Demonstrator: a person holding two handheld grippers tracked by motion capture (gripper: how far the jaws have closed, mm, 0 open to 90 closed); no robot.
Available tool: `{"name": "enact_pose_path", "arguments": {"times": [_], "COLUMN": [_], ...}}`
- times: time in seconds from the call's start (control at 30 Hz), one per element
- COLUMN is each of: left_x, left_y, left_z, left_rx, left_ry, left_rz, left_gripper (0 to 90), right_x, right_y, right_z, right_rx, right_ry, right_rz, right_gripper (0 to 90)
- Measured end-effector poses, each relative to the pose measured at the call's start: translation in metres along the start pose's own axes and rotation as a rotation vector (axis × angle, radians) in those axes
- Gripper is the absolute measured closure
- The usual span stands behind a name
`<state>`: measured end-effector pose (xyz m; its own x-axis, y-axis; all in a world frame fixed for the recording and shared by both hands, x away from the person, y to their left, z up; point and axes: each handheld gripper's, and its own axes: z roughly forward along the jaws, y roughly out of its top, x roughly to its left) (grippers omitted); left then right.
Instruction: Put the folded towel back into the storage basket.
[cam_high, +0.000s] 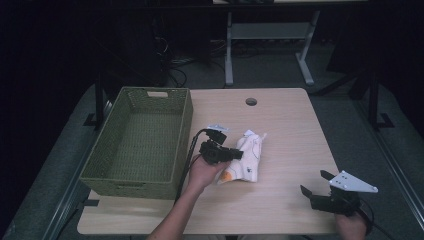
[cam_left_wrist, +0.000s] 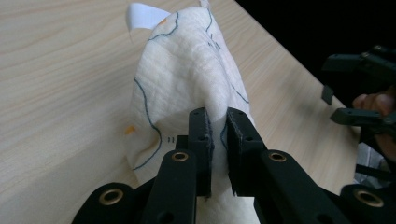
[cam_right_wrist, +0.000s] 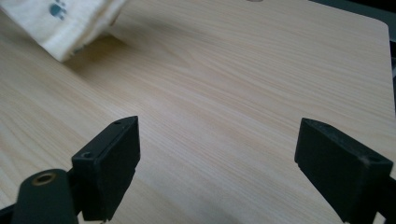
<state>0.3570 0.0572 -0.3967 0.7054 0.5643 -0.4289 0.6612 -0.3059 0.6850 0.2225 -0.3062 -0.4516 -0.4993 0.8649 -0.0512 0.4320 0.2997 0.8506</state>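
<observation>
Your left gripper (cam_left_wrist: 216, 119) has its jaws pinched nearly together on a fold of the cream printed cloth (cam_left_wrist: 187, 79), which rises off the wood as a tented ridge in the left gripper view. In the high view that gripper (cam_high: 235, 154) sits at the centre of the frame, with the cloth (cam_high: 248, 157) bunched just right of it on the table (cam_high: 285, 130); part of the fabric looks to be resting on the surface. So the grasp is made, but the cloth is not yet carried anywhere. The green woven basket (cam_high: 182, 131) in the left half of the frame holds nothing and is the likely place for it. Your right gripper (cam_high: 314, 183), at the lower right of the frame, has its jaws spread wide with nothing between them, well apart from the cloth.
</observation>
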Motion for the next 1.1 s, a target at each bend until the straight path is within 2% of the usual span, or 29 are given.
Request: {"name": "enact_pose_path", "arguments": {"times": [0.07, 0.13, 0.23, 0.47, 0.7, 1.1], "left_x": [0.000, 0.001, 0.003, 0.005, 0.006, 0.016], "left_y": [0.000, 0.000, 0.001, -0.001, 0.000, 0.004], "left_z": [-0.003, -0.008, -0.015, -0.025, -0.037, -0.064], "left_rx": [-0.009, -0.014, -0.035, -0.044, -0.062, -0.110], "left_ry": [-0.011, -0.023, -0.058, -0.112, -0.136, -0.166], "left_rz": [-0.008, -0.016, -0.037, -0.064, -0.062, -0.115], "left_gripper": [81.4, 81.4, 81.4, 81.5, 81.5, 81.5], "right_x": [-0.001, -0.004, -0.006, -0.008, -0.010, -0.008], "right_y": [0.000, -0.002, -0.003, -0.006, -0.006, -0.005], "right_z": [0.000, -0.001, 0.000, 0.000, 0.003, 0.004], "right_rx": [-0.002, -0.009, -0.007, -0.003, 0.006, 0.008], "right_ry": [-0.003, -0.004, -0.002, 0.004, 0.011, 0.014], "right_rz": [-0.002, 0.016, 0.027, 0.057, 0.057, 0.047], "right_gripper": [13.6, 13.6, 13.6, 13.6, 13.6, 13.6]}}
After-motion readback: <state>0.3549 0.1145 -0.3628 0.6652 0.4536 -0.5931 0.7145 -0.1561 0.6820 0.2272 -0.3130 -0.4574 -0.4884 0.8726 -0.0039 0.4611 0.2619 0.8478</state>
